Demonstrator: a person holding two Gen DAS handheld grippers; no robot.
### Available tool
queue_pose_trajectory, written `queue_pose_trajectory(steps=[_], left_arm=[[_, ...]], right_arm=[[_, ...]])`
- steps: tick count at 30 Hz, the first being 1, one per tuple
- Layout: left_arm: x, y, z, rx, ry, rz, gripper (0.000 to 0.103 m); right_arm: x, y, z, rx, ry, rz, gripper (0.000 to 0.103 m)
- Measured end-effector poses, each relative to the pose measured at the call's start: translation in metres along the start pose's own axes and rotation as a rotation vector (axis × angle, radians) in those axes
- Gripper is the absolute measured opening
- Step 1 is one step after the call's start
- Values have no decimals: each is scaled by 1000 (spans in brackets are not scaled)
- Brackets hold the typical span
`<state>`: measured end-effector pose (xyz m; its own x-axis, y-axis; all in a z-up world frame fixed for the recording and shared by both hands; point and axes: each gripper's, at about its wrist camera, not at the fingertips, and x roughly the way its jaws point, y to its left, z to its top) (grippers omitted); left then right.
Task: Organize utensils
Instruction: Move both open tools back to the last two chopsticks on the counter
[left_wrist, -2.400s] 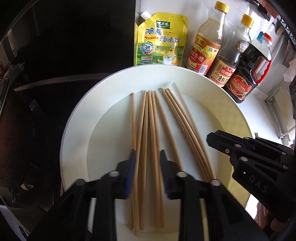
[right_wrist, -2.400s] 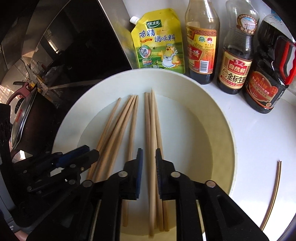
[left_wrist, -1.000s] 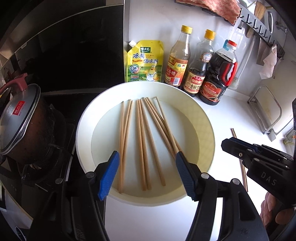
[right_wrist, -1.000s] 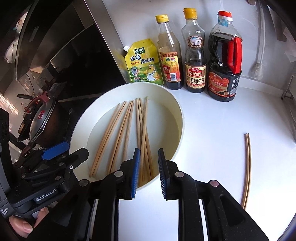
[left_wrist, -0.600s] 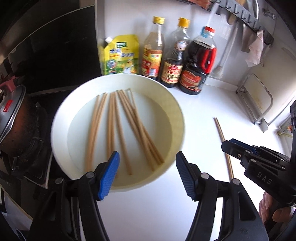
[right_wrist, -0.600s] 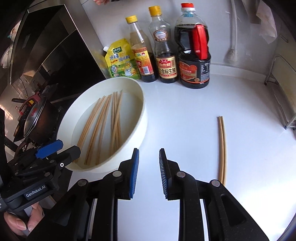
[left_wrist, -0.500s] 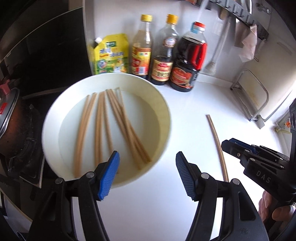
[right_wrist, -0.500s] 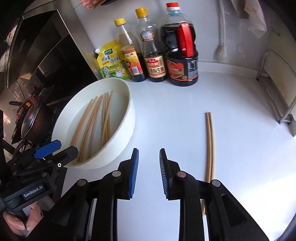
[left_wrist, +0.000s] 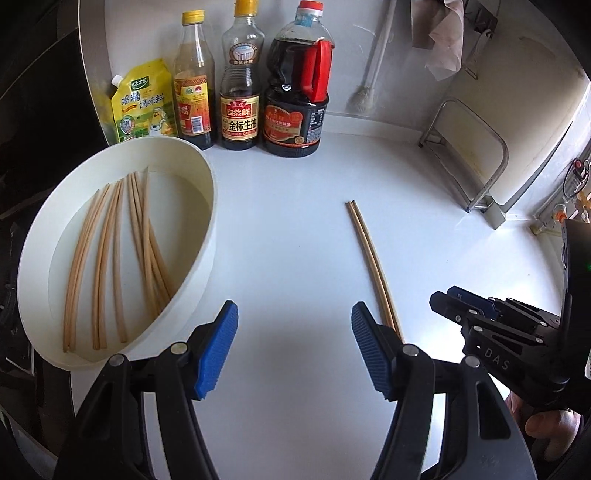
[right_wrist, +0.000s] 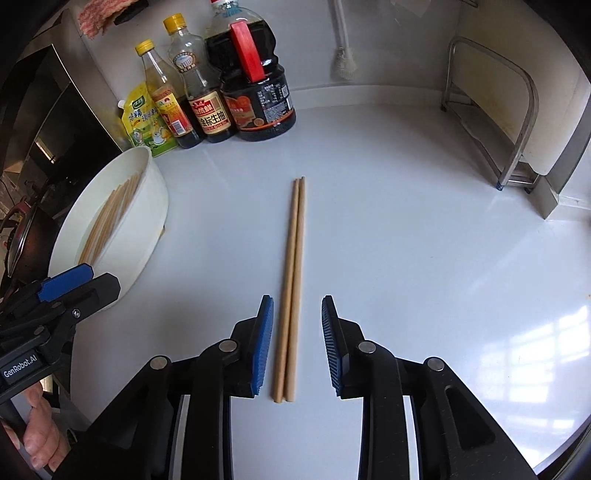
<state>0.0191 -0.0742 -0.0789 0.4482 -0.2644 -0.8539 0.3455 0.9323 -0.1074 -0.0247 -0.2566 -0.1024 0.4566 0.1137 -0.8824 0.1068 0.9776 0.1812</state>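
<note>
A pair of wooden chopsticks (right_wrist: 291, 266) lies side by side on the white counter; it also shows in the left wrist view (left_wrist: 373, 264). My right gripper (right_wrist: 297, 321) is open, its blue pads on either side of the pair's near end, not touching. My left gripper (left_wrist: 293, 330) is open wide and empty, over bare counter between the pair and a white bowl (left_wrist: 207, 236). The bowl holds several more wooden chopsticks (left_wrist: 110, 258). In the right wrist view the bowl (right_wrist: 147, 221) sits at the left.
A yellow seasoning pouch (left_wrist: 142, 103) and three sauce bottles (left_wrist: 238, 92) stand at the back wall. A metal rack (right_wrist: 498, 122) stands at the right. A stove with a pot (right_wrist: 18, 229) is to the left of the bowl.
Both grippers have moved right, away from the bowl, over the counter. The left gripper opened earlier and stays wide. The right gripper has opened and now straddles the loose pair.
</note>
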Motion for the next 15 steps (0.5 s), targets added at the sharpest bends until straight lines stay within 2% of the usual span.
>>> queue_pose_trajectory(steps=[5, 15], left_arm=[[13, -7, -2, 1, 12, 15, 68], [23, 3, -9, -23, 43, 59, 68]], right_arm=[[14, -6, -4, -15, 7, -3, 26], [47, 1, -3, -29, 38, 14, 26]])
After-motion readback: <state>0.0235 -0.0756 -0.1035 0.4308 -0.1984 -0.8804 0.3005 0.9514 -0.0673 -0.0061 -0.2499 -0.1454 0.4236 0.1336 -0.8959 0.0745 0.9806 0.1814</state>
